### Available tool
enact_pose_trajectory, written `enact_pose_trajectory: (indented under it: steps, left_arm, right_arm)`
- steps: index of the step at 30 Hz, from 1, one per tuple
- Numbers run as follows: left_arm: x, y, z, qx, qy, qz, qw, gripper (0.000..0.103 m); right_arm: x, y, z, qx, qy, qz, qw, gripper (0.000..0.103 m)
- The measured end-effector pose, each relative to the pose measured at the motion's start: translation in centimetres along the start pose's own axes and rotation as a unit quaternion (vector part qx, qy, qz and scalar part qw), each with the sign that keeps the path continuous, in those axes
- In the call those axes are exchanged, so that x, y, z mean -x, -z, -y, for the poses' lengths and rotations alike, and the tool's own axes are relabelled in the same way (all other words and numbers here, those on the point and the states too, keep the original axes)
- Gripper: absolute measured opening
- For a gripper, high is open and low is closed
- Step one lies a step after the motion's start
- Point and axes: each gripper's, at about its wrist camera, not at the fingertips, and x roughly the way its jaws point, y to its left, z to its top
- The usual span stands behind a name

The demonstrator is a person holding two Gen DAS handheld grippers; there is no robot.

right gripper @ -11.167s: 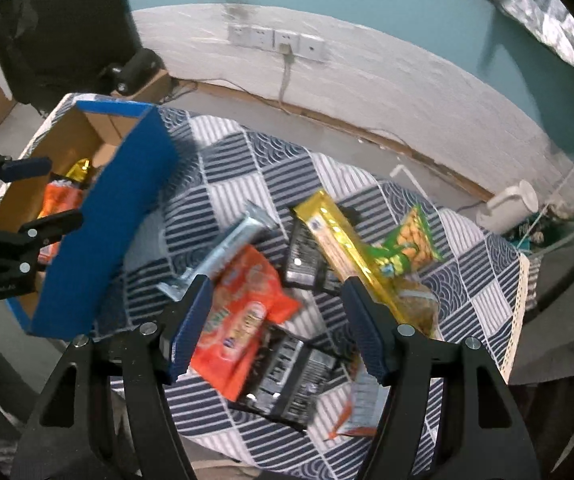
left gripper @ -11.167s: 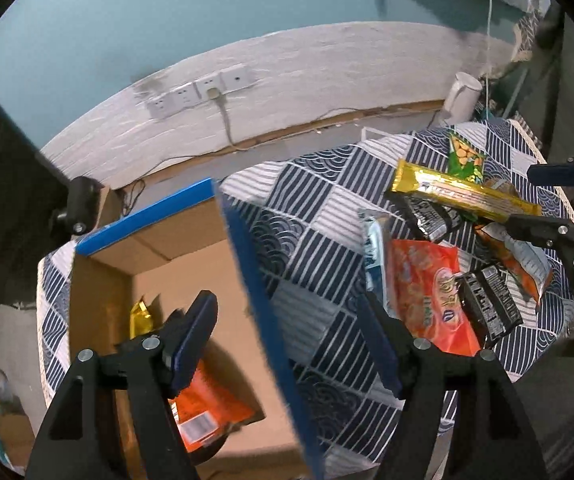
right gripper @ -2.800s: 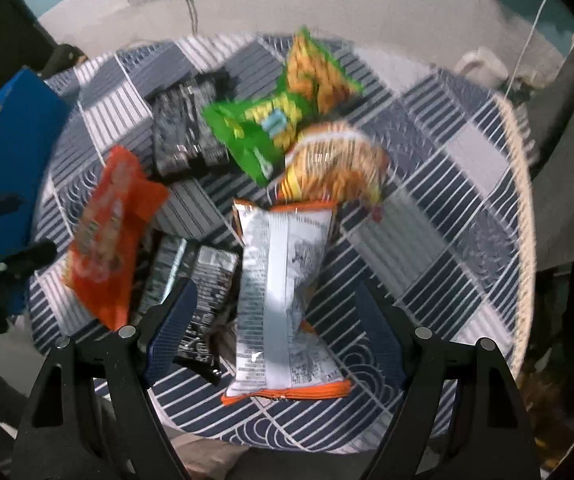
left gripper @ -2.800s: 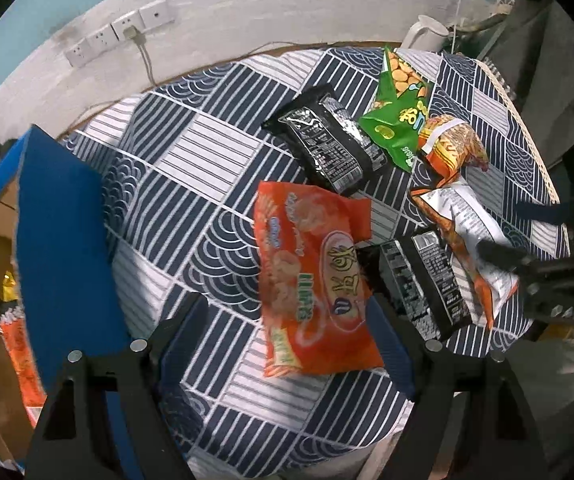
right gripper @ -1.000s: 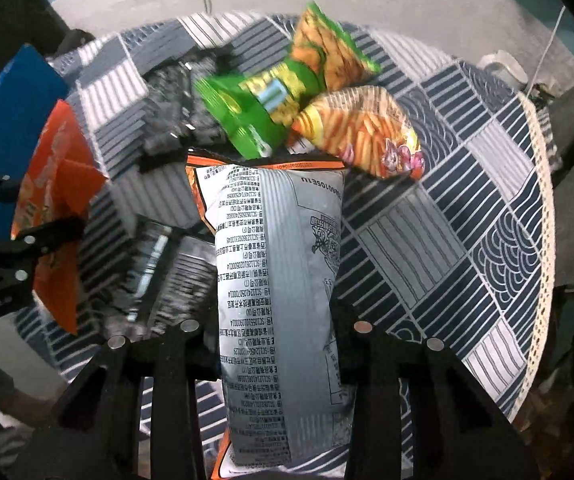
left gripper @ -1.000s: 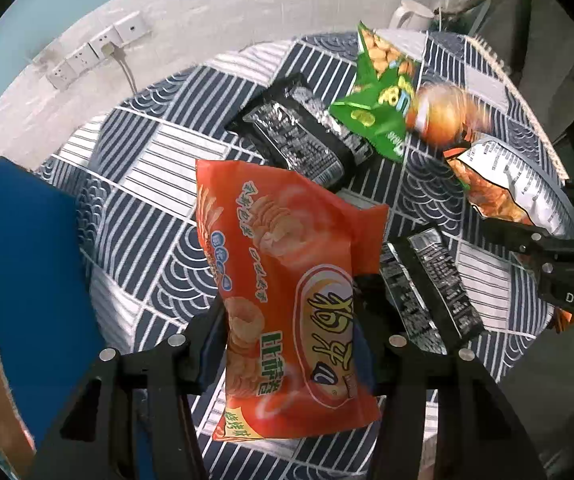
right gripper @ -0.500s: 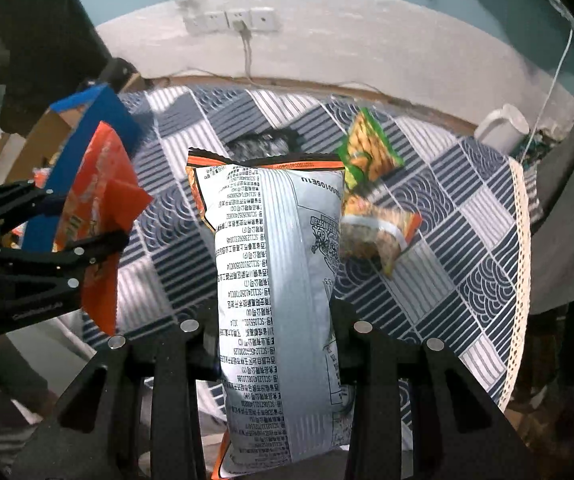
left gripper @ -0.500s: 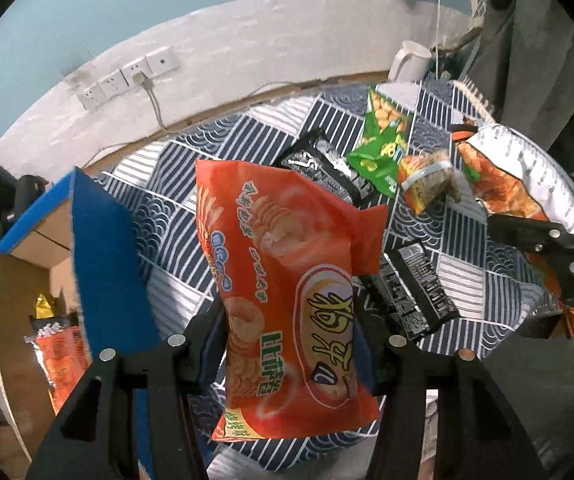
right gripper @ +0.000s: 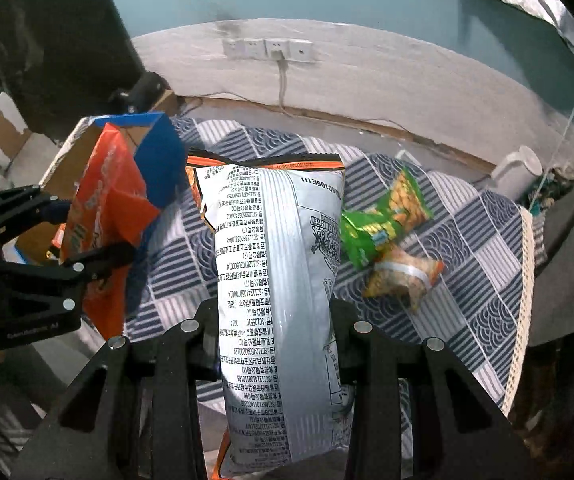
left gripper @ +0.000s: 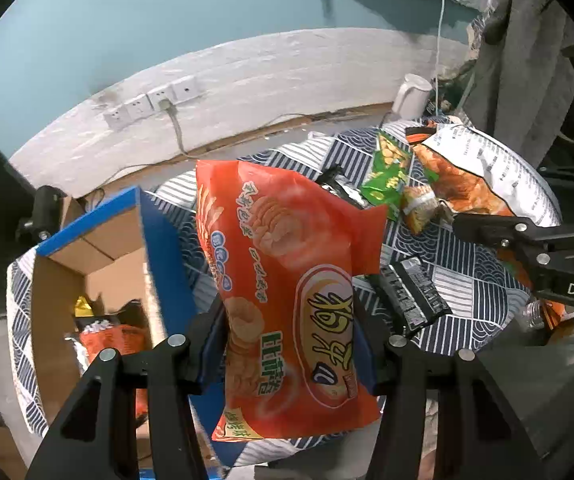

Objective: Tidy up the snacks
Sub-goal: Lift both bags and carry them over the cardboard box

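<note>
Left wrist view: left gripper (left gripper: 287, 344) points forward over the near edge of the table (left gripper: 467, 280), its two black fingers pinching an orange chip bag (left gripper: 287, 292) at mid-height. The bag stands upright between the fingers, lifted clear of the patterned cloth. To its left sits a cardboard box (left gripper: 99, 264) with blue outer walls and open flaps; orange and yellow packets lie inside it. On the cloth to the right lie a black wrapped bar (left gripper: 411, 296), another dark packet (left gripper: 339, 190) farther back, a green snack bag (left gripper: 387, 176) and a small orange snack bag (left gripper: 417, 204) touching the green one. At the far right the right gripper (left gripper: 527, 240) reaches in from the side, holding a silver-backed bag (left gripper: 483, 172) tilted above the table edge. A white kettle (left gripper: 411, 96) stands by the wall.

Right wrist view: right gripper (right gripper: 275, 344) points forward and slightly down toward the table (right gripper: 467, 280), its fingers pressed against both sides of the silver-backed bag (right gripper: 275, 300), which stands upright with its printed back to the camera and orange trim along its top seal. The left gripper (right gripper: 87, 232) enters from the left, level with it, clamping the orange chip bag (right gripper: 103, 216) just in front of the blue-walled cardboard box (right gripper: 155, 160). The green snack bag (right gripper: 383, 216) and small orange snack bag (right gripper: 403, 276) lie touching on the cloth to the right. The white kettle (right gripper: 519, 172) sits beyond the table.
</note>
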Motion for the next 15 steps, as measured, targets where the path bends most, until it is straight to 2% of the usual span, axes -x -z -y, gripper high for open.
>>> enact_pose_trajectory:
  steps: [6,15]
  left_arm:
    - [1.8,0.5,-1.7,0.003,-0.014,0.019,0.9997,0.055]
    - [3.7,2.4,-6.0,0.029,-0.032,0.037,0.9984,0.055]
  right_arm:
    - [-0.6,-1.7,-2.7,0.018,-0.027,0.004,0.999,0.034]
    - [-1.3,-4.3,-7.5,0.054,-0.043,0.007,0.998,0.034]
